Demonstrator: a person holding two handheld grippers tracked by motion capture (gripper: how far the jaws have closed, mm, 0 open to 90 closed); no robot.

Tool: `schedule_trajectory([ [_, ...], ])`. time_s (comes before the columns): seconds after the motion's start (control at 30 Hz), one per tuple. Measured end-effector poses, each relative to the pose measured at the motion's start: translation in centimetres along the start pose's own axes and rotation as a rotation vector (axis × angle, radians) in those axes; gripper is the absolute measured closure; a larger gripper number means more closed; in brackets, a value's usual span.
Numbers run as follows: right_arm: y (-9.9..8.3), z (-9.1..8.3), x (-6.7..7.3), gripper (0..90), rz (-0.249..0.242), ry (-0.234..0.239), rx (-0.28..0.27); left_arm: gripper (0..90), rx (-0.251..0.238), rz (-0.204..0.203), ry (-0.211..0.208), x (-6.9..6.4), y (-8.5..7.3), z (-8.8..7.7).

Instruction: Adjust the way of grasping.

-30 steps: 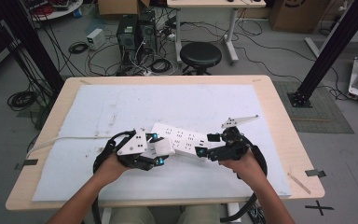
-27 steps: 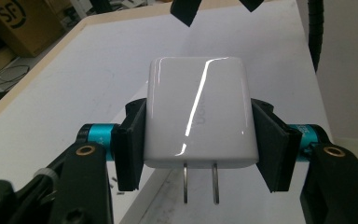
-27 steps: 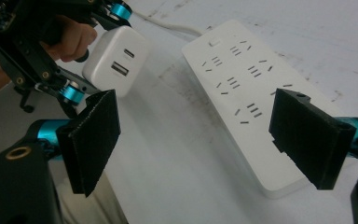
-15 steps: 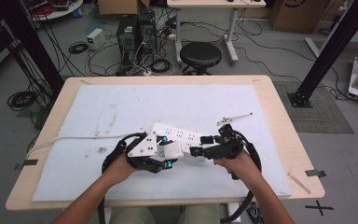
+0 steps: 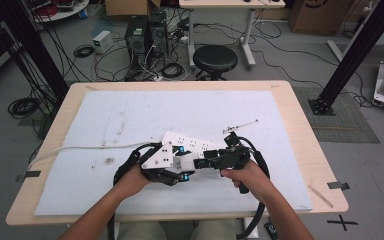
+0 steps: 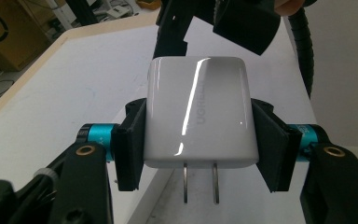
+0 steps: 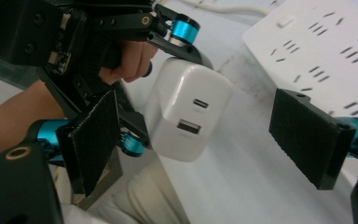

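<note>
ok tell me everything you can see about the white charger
The white charger is a glossy, rounded plastic block with faint grey lettering on one broad face. Two flat metal prongs stick out of one end; the opposite end has two ports. The left hand-held gripper clamps its sides, holding it above the white mat near the power strip.

The far half of the table (image 5: 130,107) is left open for passage. Nearer, the way is blocked by the power strip (image 5: 192,144), its cord (image 5: 80,148) and a thin rod (image 5: 240,126).
</note>
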State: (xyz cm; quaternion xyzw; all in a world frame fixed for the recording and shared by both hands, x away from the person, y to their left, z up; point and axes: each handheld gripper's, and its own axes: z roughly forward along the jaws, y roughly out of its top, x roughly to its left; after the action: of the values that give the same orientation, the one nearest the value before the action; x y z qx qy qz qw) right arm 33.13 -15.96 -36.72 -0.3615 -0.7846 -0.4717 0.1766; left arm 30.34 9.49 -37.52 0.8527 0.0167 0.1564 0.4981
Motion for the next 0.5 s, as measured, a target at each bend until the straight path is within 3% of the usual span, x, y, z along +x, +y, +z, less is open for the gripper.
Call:
schedule_trajectory([
  [0.37, 0.2, 1.3, -0.6, 16.6, 0.063, 0.069, 0.038, 42.5, -0.003, 0.011, -0.008, -0.1, 0.2, 0.2],
  [0.5, 0.3, 1.6, -0.9, 17.2, 0.077, 0.071, 0.036, 42.5, -0.006, 0.011, -0.013, -0.2, 0.3, 0.3],
])
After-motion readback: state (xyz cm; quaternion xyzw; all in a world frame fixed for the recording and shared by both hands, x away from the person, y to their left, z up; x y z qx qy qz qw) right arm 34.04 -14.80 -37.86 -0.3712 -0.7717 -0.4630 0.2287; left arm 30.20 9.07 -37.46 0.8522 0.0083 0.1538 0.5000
